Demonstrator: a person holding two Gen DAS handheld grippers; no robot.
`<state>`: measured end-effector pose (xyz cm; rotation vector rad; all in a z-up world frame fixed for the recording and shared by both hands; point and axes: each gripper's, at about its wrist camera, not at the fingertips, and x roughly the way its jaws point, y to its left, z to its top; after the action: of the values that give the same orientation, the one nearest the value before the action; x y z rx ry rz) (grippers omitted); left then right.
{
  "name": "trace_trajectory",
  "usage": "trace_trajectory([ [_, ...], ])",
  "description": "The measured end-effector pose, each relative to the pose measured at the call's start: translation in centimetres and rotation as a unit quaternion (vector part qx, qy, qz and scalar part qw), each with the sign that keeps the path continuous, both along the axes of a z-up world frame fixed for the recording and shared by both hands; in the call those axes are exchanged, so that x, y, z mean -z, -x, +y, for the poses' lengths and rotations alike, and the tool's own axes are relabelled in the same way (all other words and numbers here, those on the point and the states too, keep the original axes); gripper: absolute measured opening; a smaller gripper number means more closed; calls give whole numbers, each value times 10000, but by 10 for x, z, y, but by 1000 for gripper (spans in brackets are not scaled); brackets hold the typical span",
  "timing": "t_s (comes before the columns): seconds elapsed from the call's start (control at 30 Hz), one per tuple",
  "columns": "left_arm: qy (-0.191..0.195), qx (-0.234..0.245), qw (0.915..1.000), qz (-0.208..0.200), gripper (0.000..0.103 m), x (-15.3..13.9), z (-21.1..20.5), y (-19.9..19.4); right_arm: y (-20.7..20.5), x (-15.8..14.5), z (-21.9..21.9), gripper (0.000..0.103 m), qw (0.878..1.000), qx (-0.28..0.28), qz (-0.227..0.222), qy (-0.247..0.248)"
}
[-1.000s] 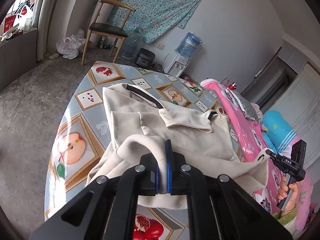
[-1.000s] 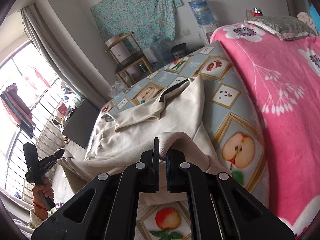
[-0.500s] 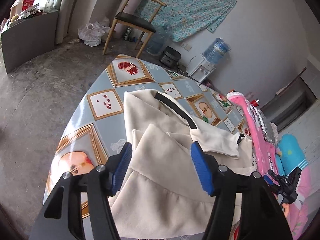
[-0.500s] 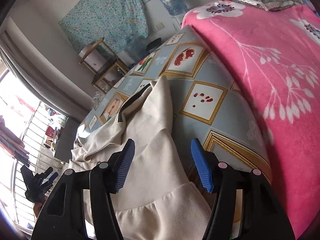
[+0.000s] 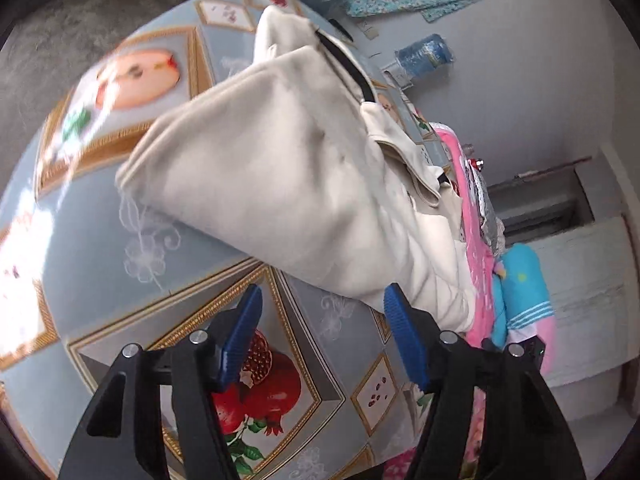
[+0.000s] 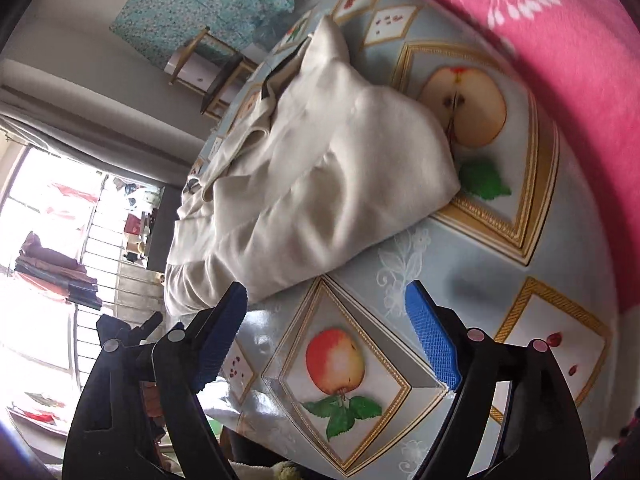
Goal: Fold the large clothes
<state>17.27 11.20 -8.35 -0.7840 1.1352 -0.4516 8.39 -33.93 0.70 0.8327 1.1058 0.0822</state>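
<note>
The left gripper (image 5: 322, 332) is low in its frame, jaws opening, with only the fruit-patterned tablecloth (image 5: 160, 248) between its blue pads (image 5: 240, 332). The right gripper (image 6: 326, 340) is the same in its own frame: jaws opening, nothing held. Just above both lies the cream garment (image 5: 288, 176), folded over itself in a thick bundle across the middle of each frame, its dark collar (image 5: 348, 68) towards the top. A pink blanket (image 6: 560, 60) fills the right view's upper right
</note>
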Motion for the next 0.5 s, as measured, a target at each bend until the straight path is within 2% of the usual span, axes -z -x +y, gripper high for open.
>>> trace_trajectory([
  [0.03, 338, -148, 9992, 137, 62, 11, 3, -4, -3, 4, -2, 78, 9999, 96, 15, -64],
  [0.1, 821, -477, 9955, 9, 63, 17, 12, -7, -10, 10, -8, 77, 9991, 370, -19, -205],
  [0.17, 961, -758, 9924, -96, 66, 17, 19, -9, -16, 14, -13, 75, 9976, 605, -121, -315],
  [0.27, 1180, -1102, 9869, -47, 66, 20, 22, -14, -26, 17, -16, 72, 9947, 944, -227, -343],
  [0.33, 966, -1259, 9873, -124, 66, 16, 18, -15, -30, 19, -13, 72, 9923, 1165, -311, -294],
  [0.4, 563, -1367, 9886, -282, 66, 10, 6, -15, -33, 19, -9, 72, 9908, 1278, -423, -168],
  [0.47, 32, -1377, 9888, -573, 66, 3, -9, -13, -36, 18, -4, 60, 9898, 1356, -434, 104],
  [0.5, -302, -1326, 9881, -723, 66, -1, -16, -14, -38, 18, -1, 50, 9895, 1367, -418, 218],
])
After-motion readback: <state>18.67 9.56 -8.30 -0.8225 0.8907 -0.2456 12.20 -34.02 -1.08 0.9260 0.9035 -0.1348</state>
